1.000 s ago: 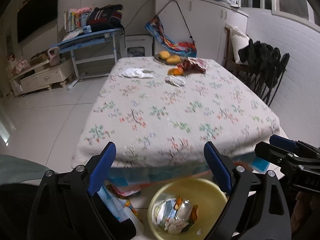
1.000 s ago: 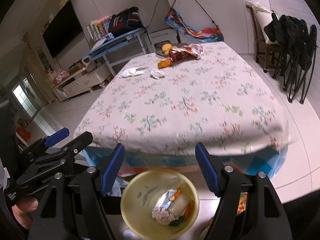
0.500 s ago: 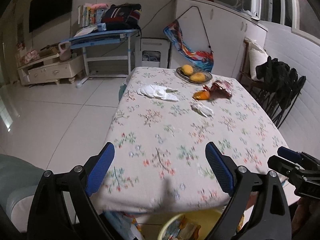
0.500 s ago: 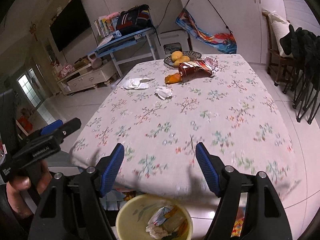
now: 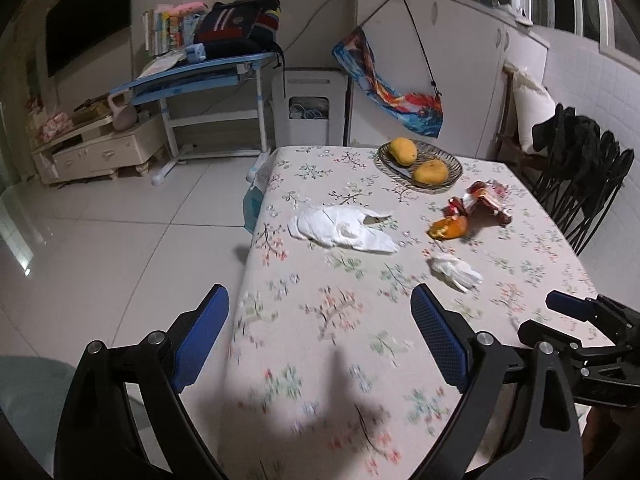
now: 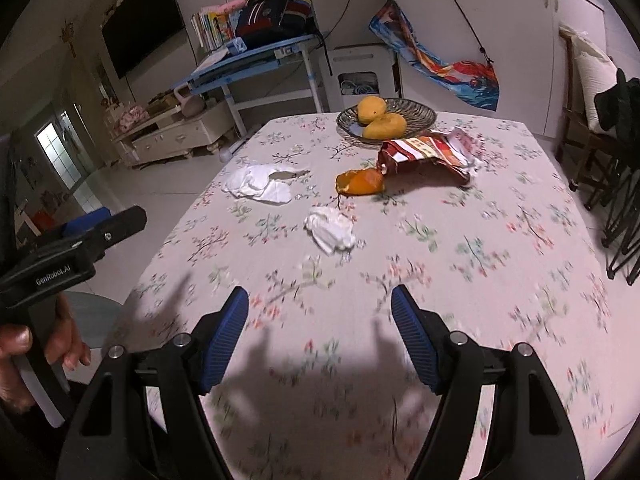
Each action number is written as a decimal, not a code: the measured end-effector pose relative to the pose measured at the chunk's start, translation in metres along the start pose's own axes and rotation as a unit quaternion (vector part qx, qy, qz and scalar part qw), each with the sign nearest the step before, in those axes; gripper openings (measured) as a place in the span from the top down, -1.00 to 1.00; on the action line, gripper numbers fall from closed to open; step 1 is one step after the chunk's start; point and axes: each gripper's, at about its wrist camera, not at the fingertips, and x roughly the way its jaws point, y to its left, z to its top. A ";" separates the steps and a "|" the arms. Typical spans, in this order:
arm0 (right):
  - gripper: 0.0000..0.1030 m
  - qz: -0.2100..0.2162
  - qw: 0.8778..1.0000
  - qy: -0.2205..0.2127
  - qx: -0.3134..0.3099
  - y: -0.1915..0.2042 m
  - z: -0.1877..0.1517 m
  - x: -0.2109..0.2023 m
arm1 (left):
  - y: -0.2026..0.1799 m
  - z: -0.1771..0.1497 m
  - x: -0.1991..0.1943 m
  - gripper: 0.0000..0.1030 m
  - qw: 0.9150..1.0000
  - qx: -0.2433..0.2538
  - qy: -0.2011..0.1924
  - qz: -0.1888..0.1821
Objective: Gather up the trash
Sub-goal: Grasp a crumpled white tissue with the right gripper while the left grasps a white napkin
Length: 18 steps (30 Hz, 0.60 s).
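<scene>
Trash lies on the floral tablecloth [image 6: 460, 280]: a small crumpled white tissue [image 6: 330, 229] [image 5: 454, 270], a larger flat white tissue [image 6: 258, 187] [image 5: 344, 228], an orange peel [image 6: 360, 183] [image 5: 448, 227] and a torn red snack wrapper [image 6: 428, 152] [image 5: 486, 198]. My left gripper [image 5: 320, 334] is open and empty above the table's near left edge. My right gripper [image 6: 320, 330] is open and empty above the near part of the table, short of the small tissue. Each gripper shows at the side of the other's view.
A wire bowl [image 6: 416, 114] with two mangoes [image 6: 384, 126] stands at the table's far end. Folded black chairs [image 5: 584, 184] stand to the right. A blue desk [image 5: 200, 80] and a white cabinet [image 5: 100, 152] stand beyond the tiled floor at the left.
Both grippers have risen from above the yellow trash bin beside the table and moved forward over the tabletop. The bin has dropped out of view. The trash looks nearer.
</scene>
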 end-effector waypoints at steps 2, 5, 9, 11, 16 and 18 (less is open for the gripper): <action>-0.38 0.001 1.000 0.003 -0.003 0.000 0.005 0.009 | 0.001 0.007 0.014 -0.73 1.000 0.004 0.008 -0.003; -0.38 0.006 1.000 0.010 -0.008 0.001 0.011 0.022 | 0.004 0.016 0.031 -0.73 1.000 0.002 0.018 -0.010; -0.33 0.010 1.000 0.018 -0.013 0.001 0.017 0.036 | 0.008 0.022 0.053 -0.73 0.999 -0.005 0.031 -0.013; -0.31 0.011 1.000 0.023 -0.014 0.001 0.020 0.042 | 0.008 0.028 0.065 -0.73 0.999 -0.012 0.036 -0.016; -0.21 0.012 0.999 0.034 -0.012 -0.004 0.030 0.057 | 0.002 0.039 0.089 -0.73 0.999 -0.012 0.040 -0.025; -0.18 0.012 0.999 0.039 -0.007 -0.006 0.034 0.064 | -0.004 0.043 0.100 -0.73 0.999 -0.001 0.045 -0.026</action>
